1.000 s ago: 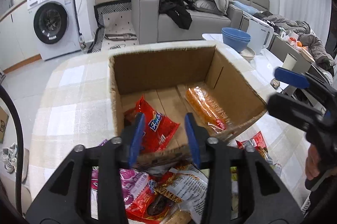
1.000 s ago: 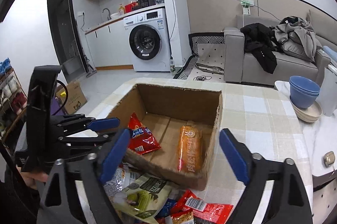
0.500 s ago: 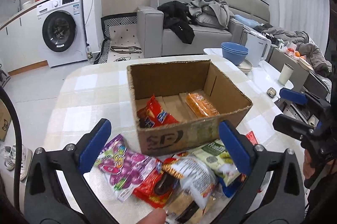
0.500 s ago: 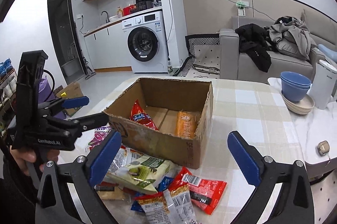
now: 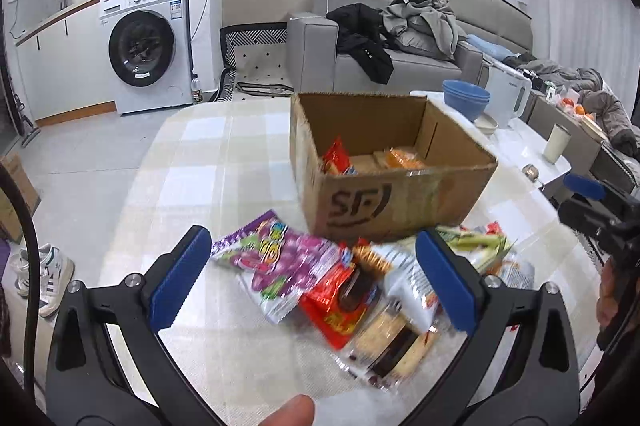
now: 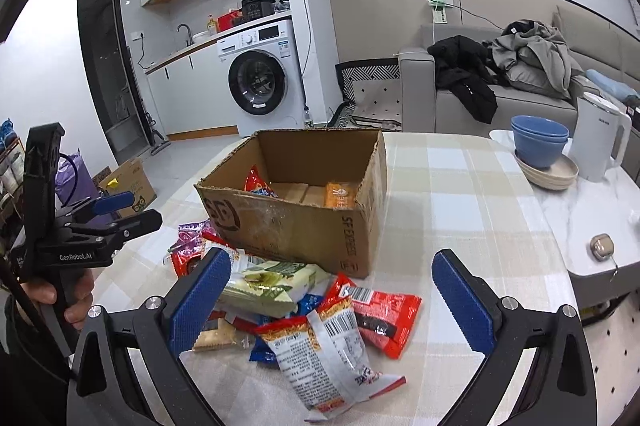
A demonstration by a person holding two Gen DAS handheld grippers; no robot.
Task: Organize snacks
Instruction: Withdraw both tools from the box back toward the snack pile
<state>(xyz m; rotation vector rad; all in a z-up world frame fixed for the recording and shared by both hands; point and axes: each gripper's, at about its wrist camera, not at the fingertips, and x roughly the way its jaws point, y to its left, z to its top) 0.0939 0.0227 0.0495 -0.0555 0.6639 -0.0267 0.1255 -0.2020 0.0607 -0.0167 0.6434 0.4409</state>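
Landmark: cardboard box (image 5: pixel 394 201), open-topped, standing on the checked counter (image 5: pixel 192 185); every place below is given from it.
Left tongs (image 5: pixel 312 282): spread wide and empty, hovering over the loose snacks on the near side of the box; seen from the right wrist camera they sit left of the box, gripped by a hand (image 6: pixel 60 300).
Purple candy bag (image 5: pixel 276 258): flat on the counter in front of the box's left corner, just short of its wall.
Red packet (image 5: pixel 344 300): in front of the box, overlapping the purple bag's right edge.
Biscuit pack (image 5: pixel 390 348): nearest of the pile, further out from the box than the red packet, touching it.
Inside the box: a red bag (image 5: pixel 334 157) leans at the left; an orange packet (image 5: pixel 402 158) lies on the floor to its right.
Green-and-white bag (image 6: pixel 268 282): against the front wall of the box, on top of other packets.
Right tongs (image 6: pixel 332 298): spread wide, pinching nothing, above the packets before the box's right corner.
White noodle-print bag (image 6: pixel 324 354): furthest out from the box, between the right tongs' arms.
Red barcode packet (image 6: pixel 380 314): in front of the box's right corner, beside the white bag.
Blue bowls (image 6: pixel 538 141): well to the right of the box, stacked on a plate.
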